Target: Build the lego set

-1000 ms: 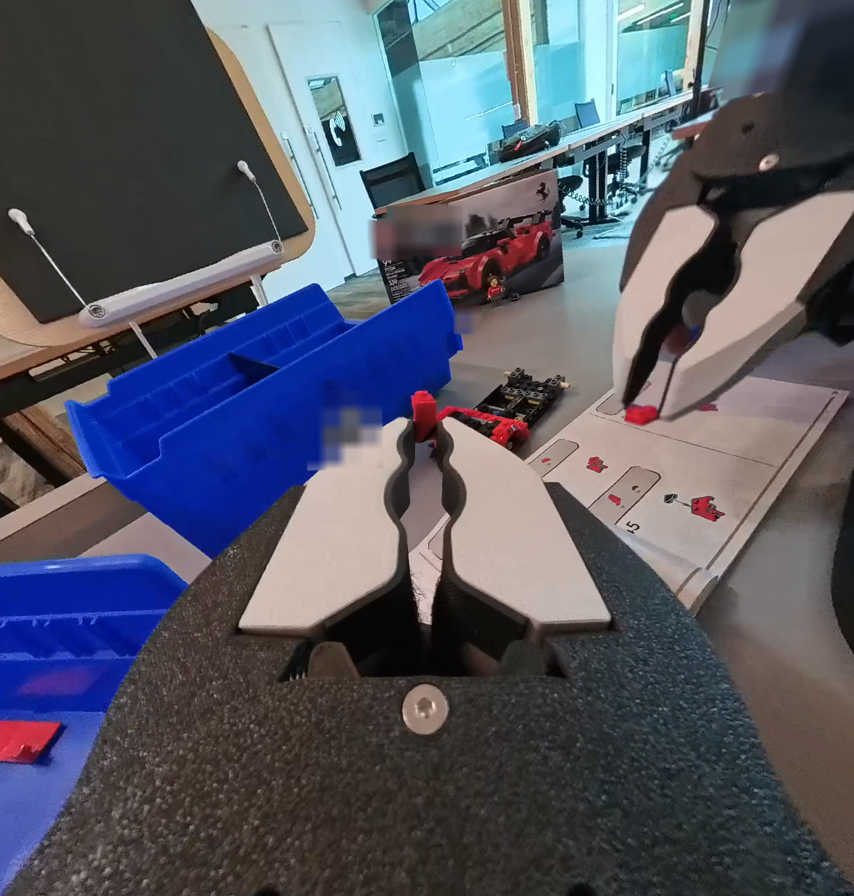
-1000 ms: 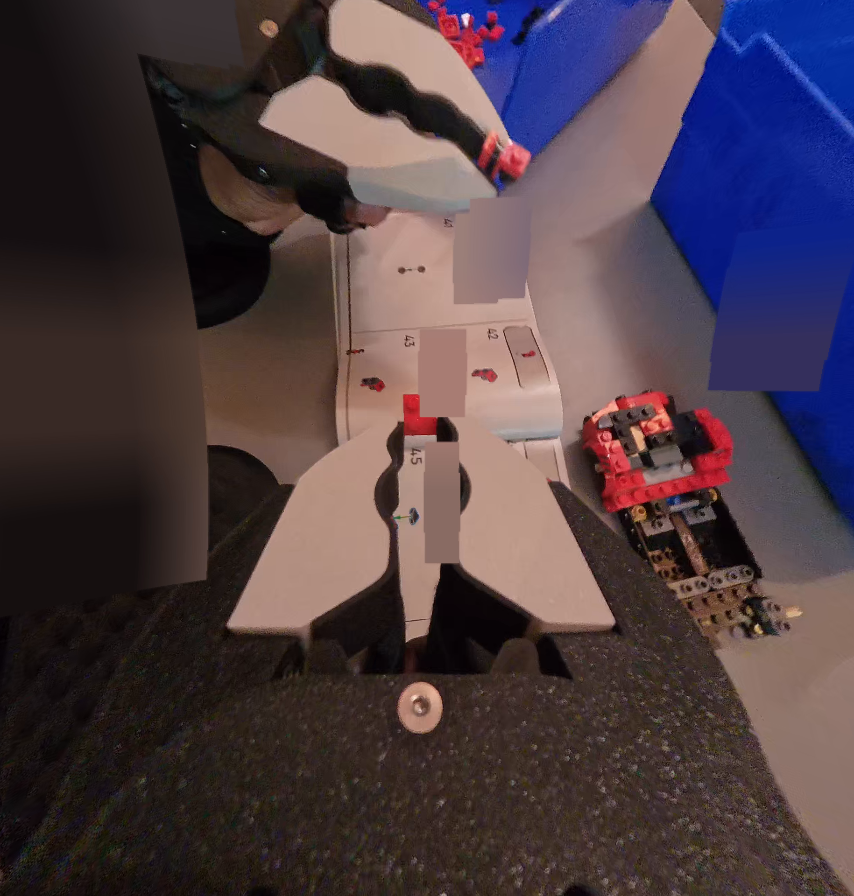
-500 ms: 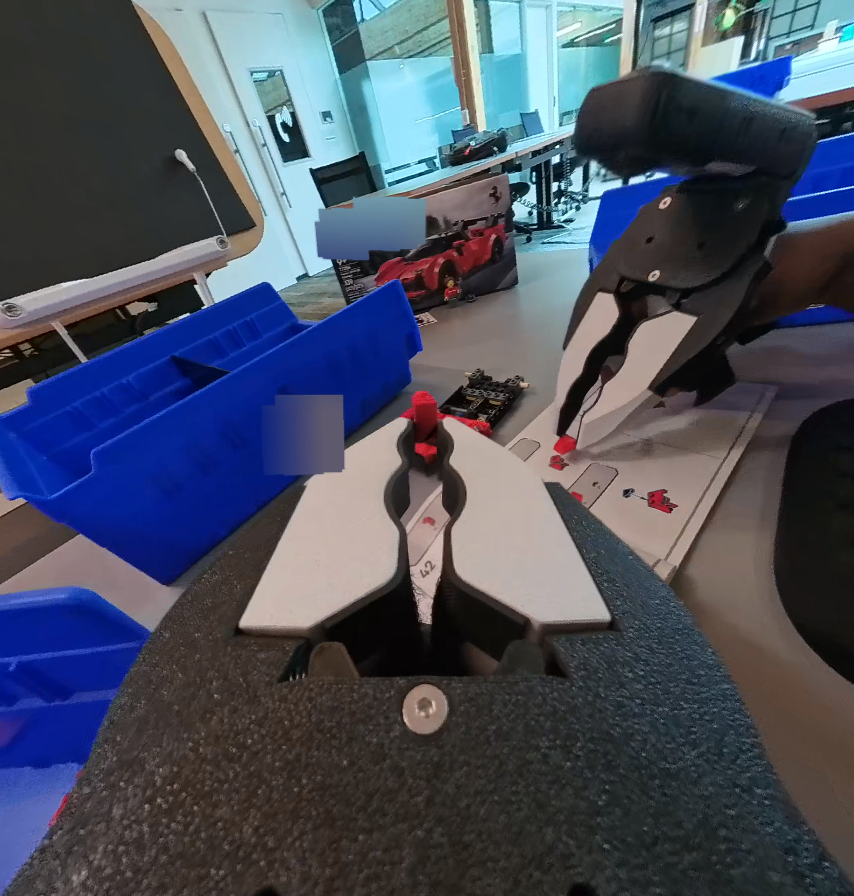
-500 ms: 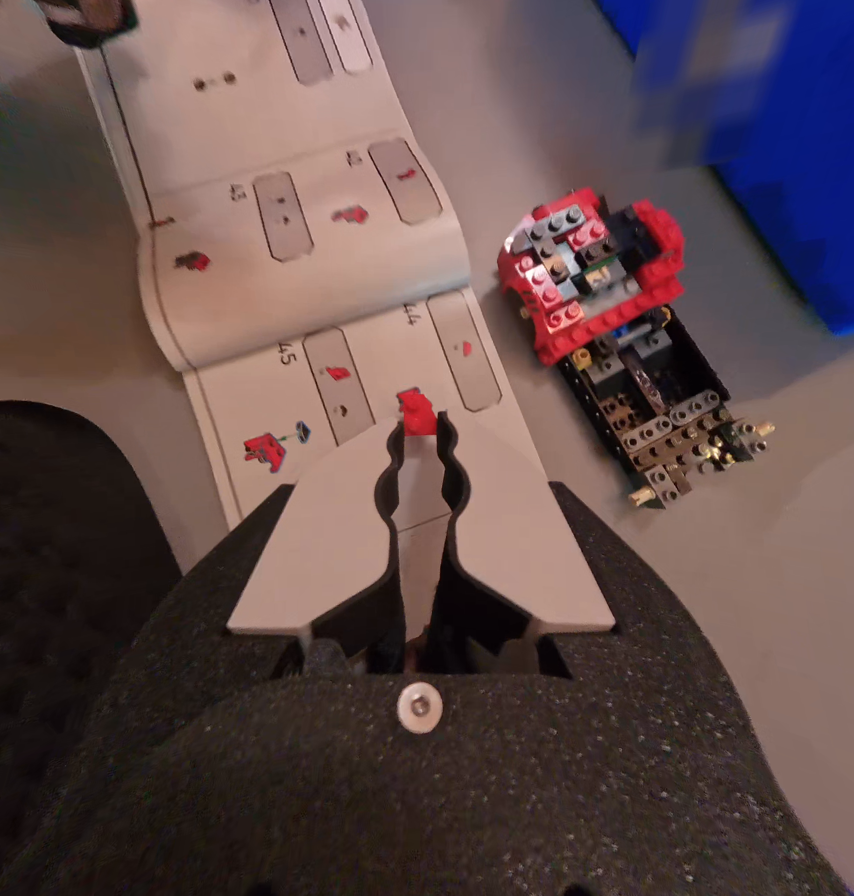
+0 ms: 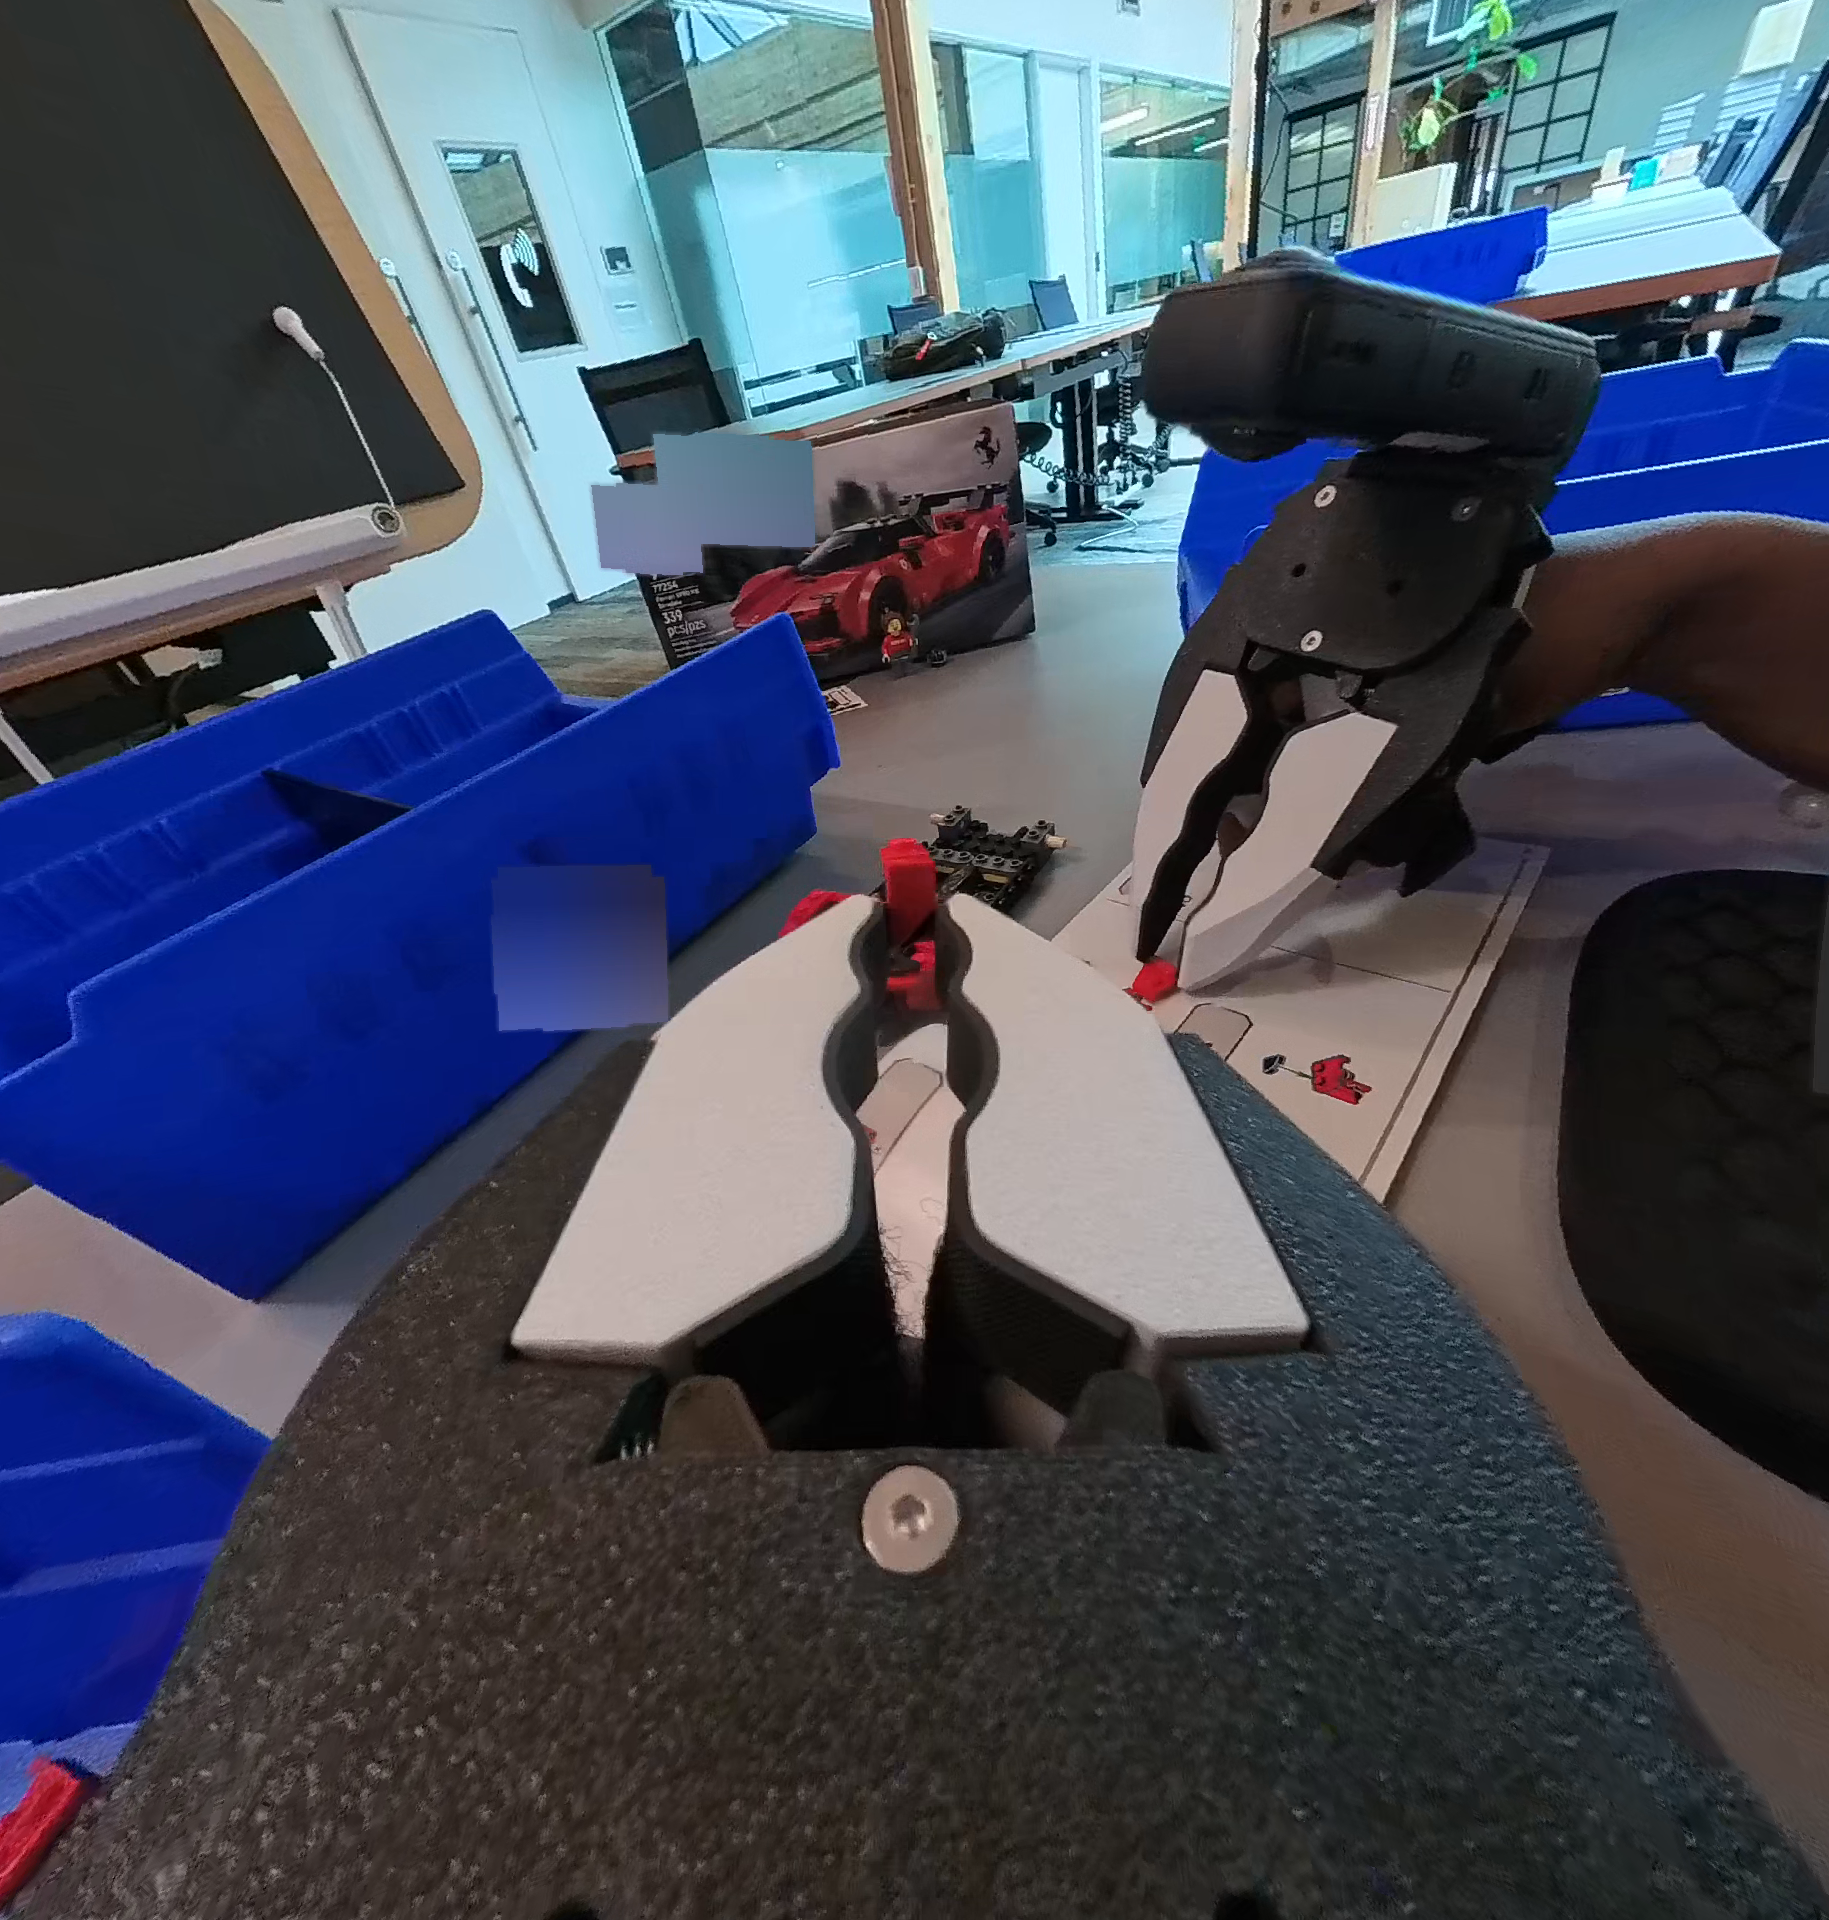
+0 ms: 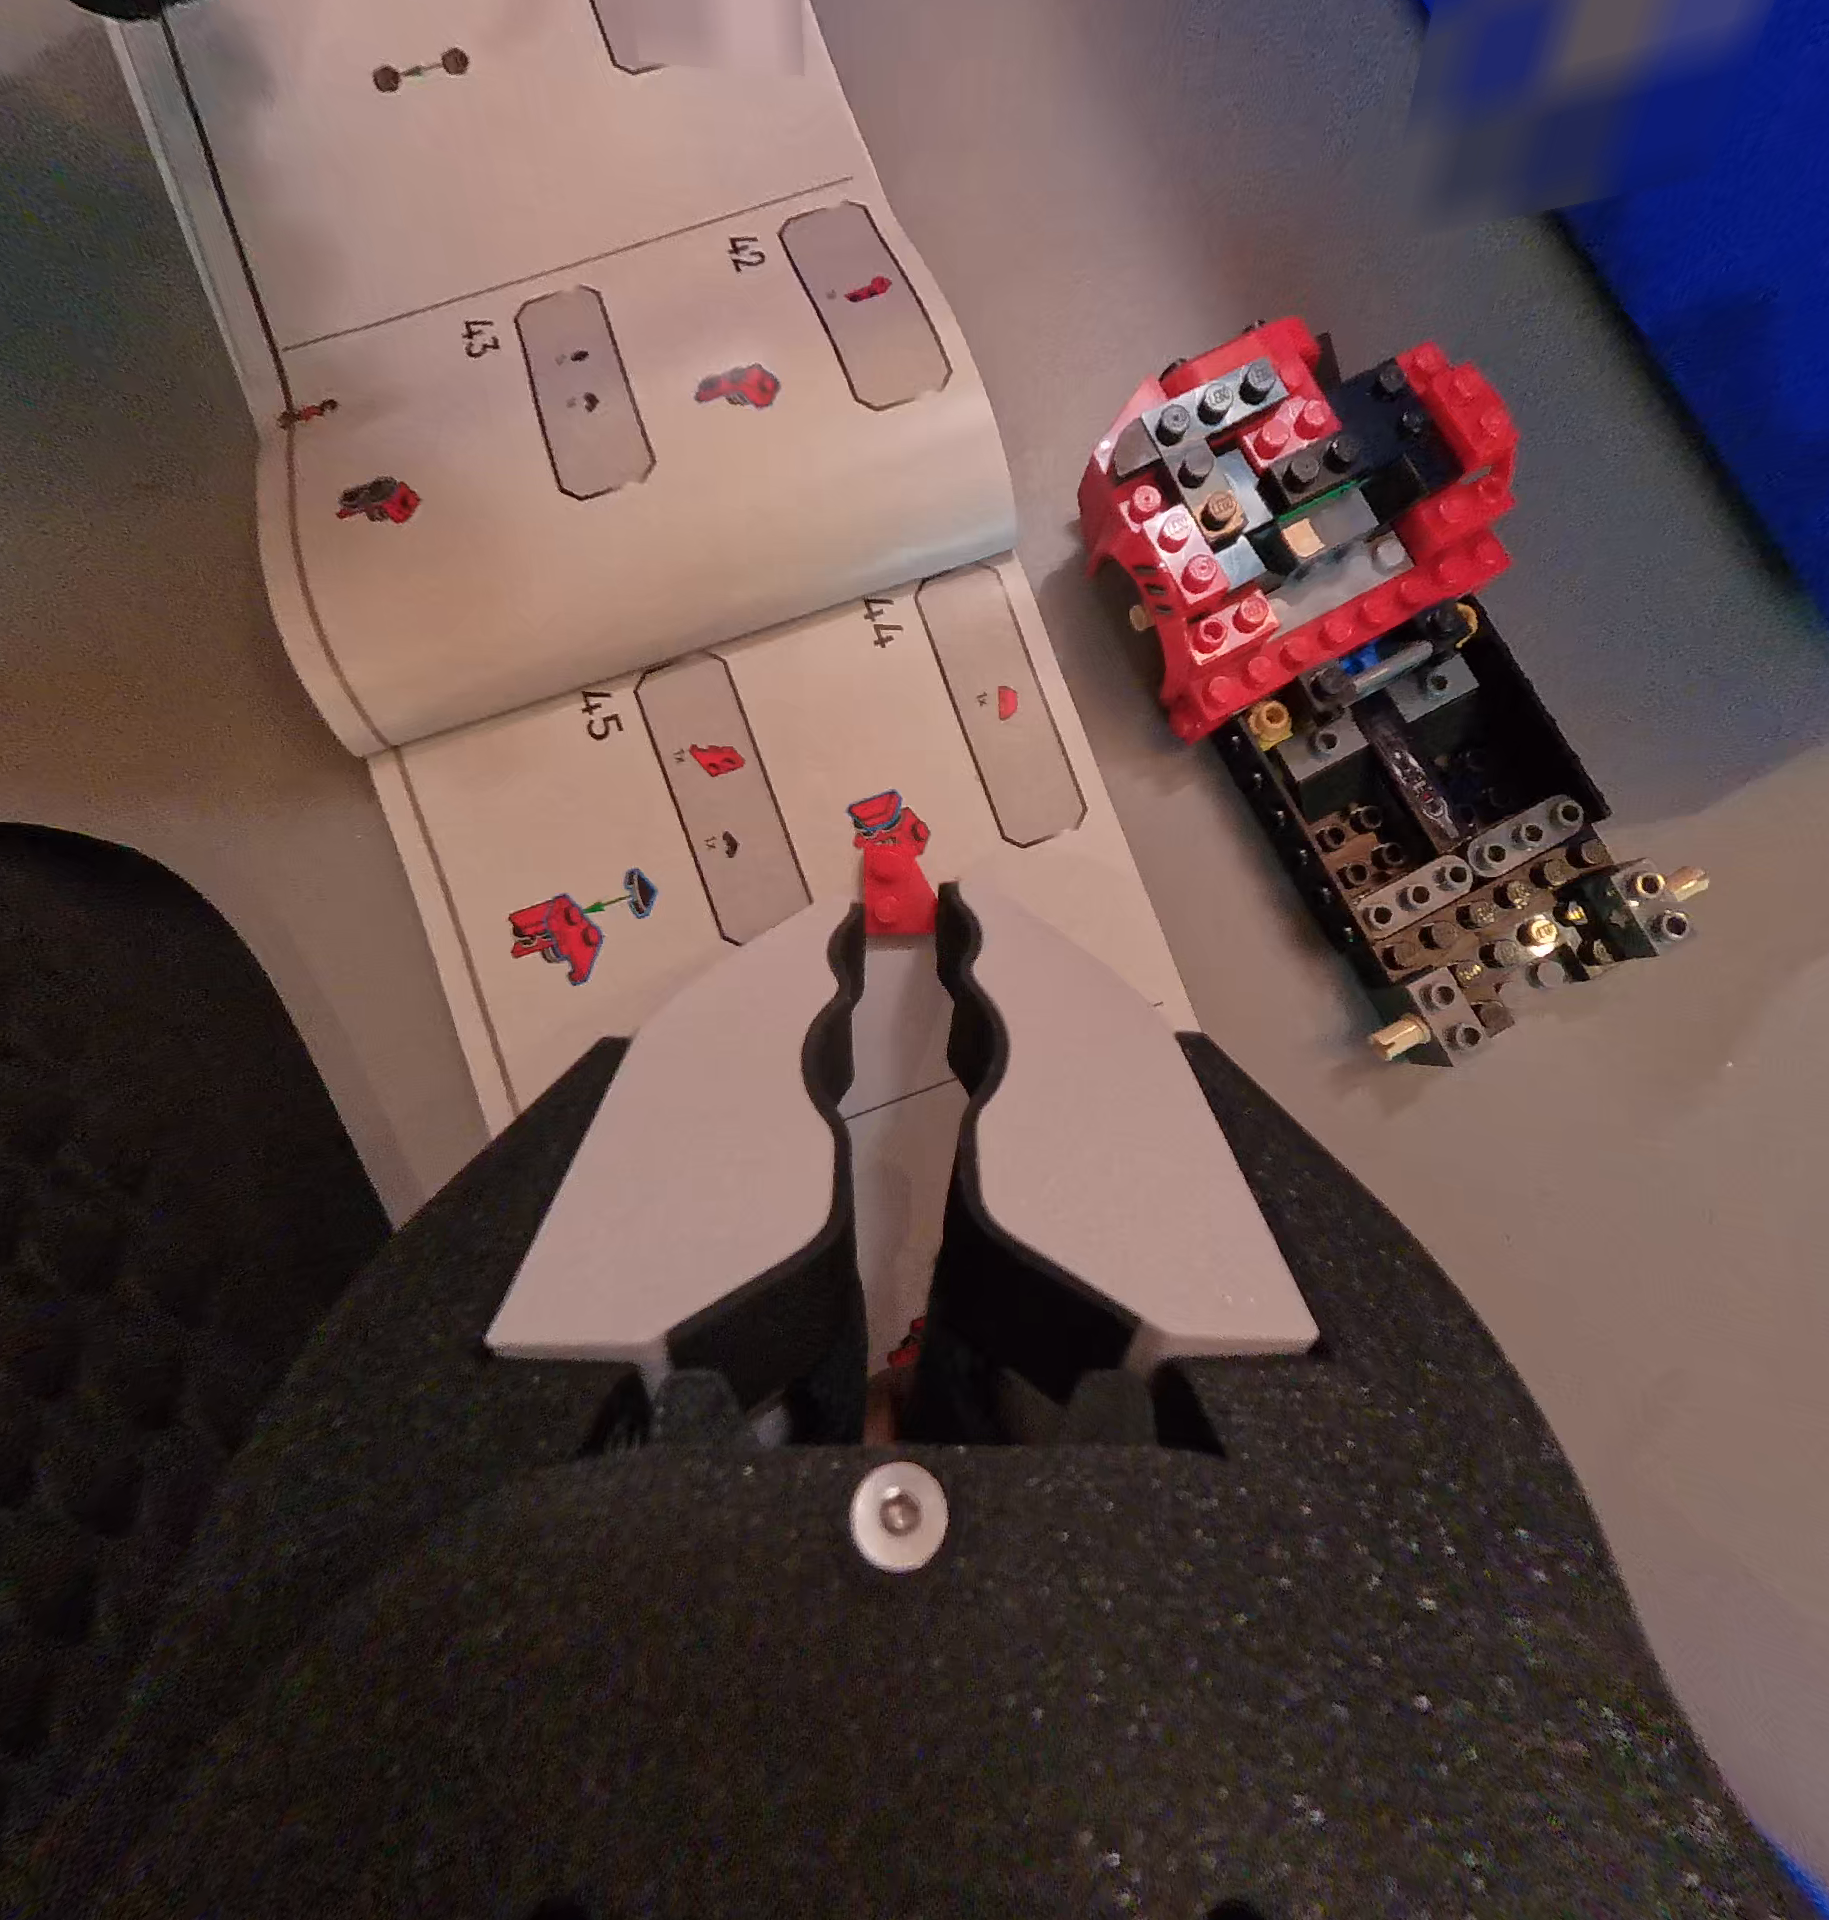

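Office interior: glass partition walls (image 5: 837, 260), white door (image 5: 494, 343), long desks (image 5: 993, 384), black chair (image 5: 650, 400), daylight.

Behind my bins (image 5: 390, 935) I see a black board (image 5: 141, 312), a chair (image 5: 650, 400), long desks (image 5: 993, 384)

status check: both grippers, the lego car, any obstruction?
Left gripper shut on red piece. Right gripper pinching red brick over booklet. Car untouched beside it. No obstruction.
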`<state>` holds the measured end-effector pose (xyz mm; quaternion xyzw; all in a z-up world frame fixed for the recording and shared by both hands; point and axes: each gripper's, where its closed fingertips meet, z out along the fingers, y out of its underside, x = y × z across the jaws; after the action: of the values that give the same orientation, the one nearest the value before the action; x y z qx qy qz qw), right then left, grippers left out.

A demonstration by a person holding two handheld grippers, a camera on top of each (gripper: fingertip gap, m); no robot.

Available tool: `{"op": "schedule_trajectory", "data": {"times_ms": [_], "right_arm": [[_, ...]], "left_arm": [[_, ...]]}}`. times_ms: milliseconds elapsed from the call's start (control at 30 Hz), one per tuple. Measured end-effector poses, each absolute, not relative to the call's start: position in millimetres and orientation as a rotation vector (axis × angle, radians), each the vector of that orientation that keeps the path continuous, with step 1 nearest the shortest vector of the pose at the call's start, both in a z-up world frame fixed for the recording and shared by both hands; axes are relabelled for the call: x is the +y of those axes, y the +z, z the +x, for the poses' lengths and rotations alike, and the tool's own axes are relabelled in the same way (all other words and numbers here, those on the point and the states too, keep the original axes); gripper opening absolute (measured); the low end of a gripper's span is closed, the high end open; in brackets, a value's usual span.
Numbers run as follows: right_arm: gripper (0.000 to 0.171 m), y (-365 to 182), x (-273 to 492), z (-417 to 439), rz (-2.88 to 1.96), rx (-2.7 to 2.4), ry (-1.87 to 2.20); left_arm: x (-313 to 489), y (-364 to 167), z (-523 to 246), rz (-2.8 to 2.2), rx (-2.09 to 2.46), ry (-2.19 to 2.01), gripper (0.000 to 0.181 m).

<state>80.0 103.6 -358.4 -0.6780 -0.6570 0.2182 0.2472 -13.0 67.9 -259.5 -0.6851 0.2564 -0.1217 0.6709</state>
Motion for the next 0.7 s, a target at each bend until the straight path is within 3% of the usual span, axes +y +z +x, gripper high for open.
{"op": "schedule_trajectory", "data": {"times_ms": [700], "right_arm": [[0.035, -351.6, 94.7, 78.9, -1.837, -1.792, 0.724]], "left_arm": [[66.9, -264.3, -7.7, -1.559, 0.606, -0.316, 0.007]]}}
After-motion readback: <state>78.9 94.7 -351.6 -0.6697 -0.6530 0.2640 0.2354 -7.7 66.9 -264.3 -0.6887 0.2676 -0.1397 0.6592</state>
